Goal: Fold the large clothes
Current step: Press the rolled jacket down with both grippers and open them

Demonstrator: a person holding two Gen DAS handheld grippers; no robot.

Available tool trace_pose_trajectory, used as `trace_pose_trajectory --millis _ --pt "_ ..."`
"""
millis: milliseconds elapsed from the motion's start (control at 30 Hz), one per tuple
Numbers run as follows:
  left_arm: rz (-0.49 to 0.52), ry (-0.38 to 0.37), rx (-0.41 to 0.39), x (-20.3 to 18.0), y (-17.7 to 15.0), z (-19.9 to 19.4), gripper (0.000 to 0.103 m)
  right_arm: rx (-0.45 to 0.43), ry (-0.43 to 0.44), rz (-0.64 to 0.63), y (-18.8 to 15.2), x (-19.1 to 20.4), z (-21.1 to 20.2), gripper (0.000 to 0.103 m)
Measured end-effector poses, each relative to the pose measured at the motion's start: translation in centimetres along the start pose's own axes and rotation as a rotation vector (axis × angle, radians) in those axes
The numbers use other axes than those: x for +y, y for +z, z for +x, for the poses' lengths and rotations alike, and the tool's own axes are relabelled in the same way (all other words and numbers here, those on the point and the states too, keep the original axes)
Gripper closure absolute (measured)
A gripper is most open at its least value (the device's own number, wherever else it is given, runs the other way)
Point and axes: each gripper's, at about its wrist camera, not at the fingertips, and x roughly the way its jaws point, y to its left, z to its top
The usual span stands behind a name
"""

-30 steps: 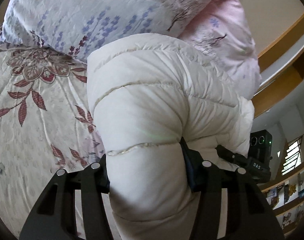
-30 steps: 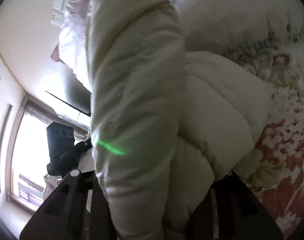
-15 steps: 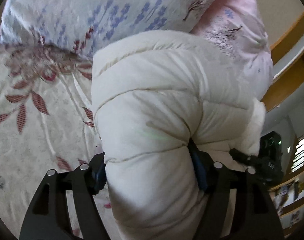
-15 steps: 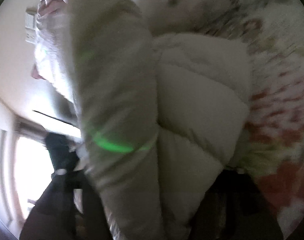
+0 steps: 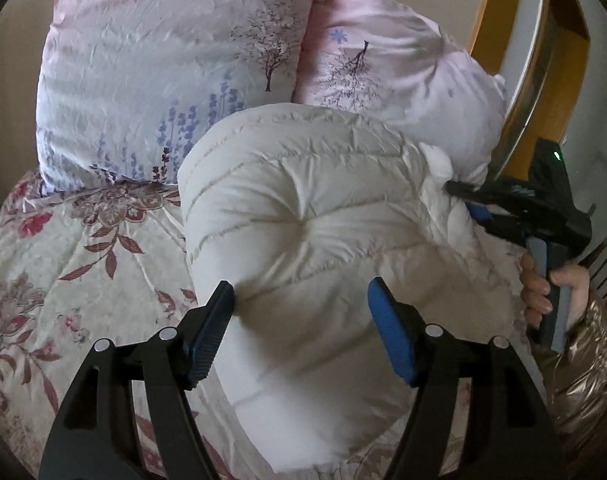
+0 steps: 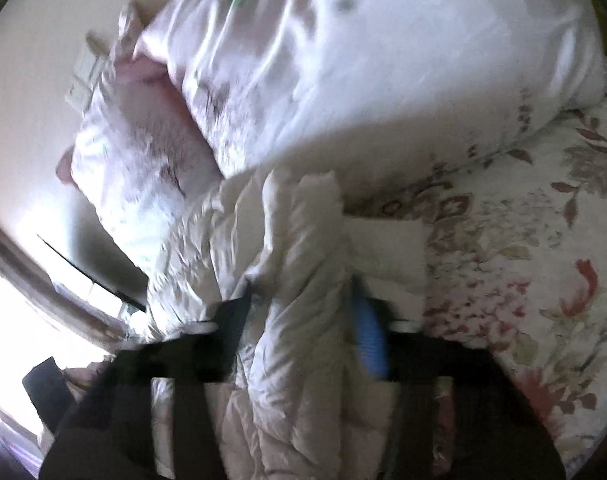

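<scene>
On my far left in the left wrist view, the floral bedspread (image 5: 63,264) covers the bed, with a lavender-print pillow (image 5: 163,72) standing against the wall behind it. Next to that pillow, to the right, a pink pillow (image 5: 391,76) leans in, touching it.

In front of both lies the white puffer jacket (image 5: 311,240), bundled into a thick roll on the bedspread. Its long axis runs from near my camera, low in the picture, up and away toward the pillows, and its far rounded end points at the seam between them. The quilting lines cross the roll from side to side.

My left gripper (image 5: 301,320) has its jaws spread wide, one blue pad on each side of the roll. The left pad presses into the fabric; the right pad sits at the jacket's edge, and I cannot tell whether it bears on it.

Further right, my right gripper (image 5: 469,200) comes in from the side, its tip pinched on a bunched bit of jacket at the roll's right edge. The right hand (image 5: 543,288) grips its handle, with a shiny bronze sleeve (image 5: 583,364) below.

The right wrist view is blurred, but there a ridge of white jacket (image 6: 299,288) runs straight up between the gripper's fingers (image 6: 369,332), filling the gap.
</scene>
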Motion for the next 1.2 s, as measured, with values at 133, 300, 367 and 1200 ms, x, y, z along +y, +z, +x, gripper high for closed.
trace_pose_trajectory --millis 133,300,367,1200 --pt "0.026 0.066 0.013 -0.5 -0.7 0.5 0.033 -0.006 -0.153 -0.033 -0.1 0.5 1.2 0.094" --pt "0.042 0.088 0.019 -1.0 -1.0 1.5 0.031 0.044 -0.243 0.002 -0.7 -1.1 2.9 0.095" --pt "0.053 0.111 0.021 -1.3 -1.2 1.8 0.031 0.055 -0.263 -0.016 -0.8 -0.9 3.0 0.092" --pt "0.061 0.214 0.021 -2.2 -4.6 1.0 0.026 0.139 -0.314 -0.357 -11.4 5.4 -1.4 0.080"
